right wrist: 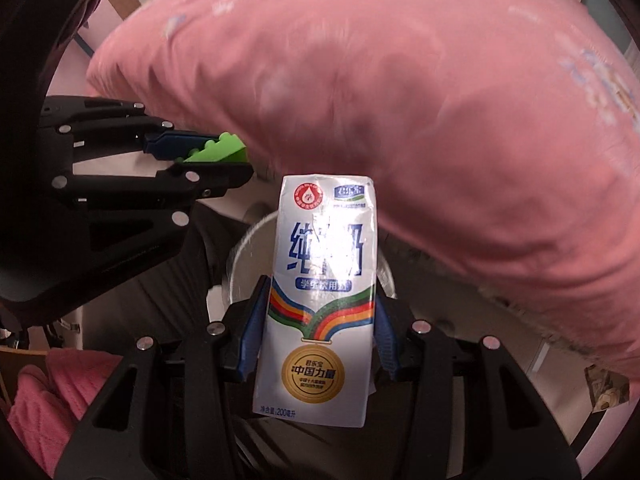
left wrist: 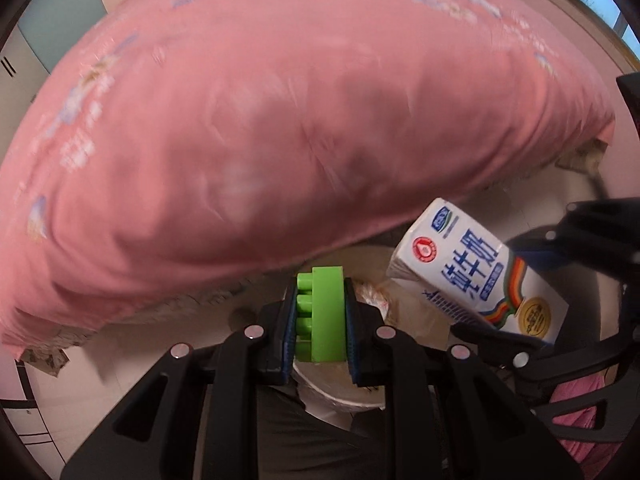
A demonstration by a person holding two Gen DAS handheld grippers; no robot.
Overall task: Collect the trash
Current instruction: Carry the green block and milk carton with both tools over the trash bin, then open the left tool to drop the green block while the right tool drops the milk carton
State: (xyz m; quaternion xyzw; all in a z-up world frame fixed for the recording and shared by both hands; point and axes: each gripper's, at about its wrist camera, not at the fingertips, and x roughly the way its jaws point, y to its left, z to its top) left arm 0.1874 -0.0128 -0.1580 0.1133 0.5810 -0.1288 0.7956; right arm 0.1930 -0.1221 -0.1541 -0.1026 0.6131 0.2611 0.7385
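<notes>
Green toy block sits squeezed in the left gripper. The right gripper hugs the milk carton. The white bin waits below, at six o'clock. Next, I think: let go over it.

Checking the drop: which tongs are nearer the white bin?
Left. The left tongs, shut on the green block, hang right above the bin; the right tongs, holding the carton, sit beside it.
</notes>
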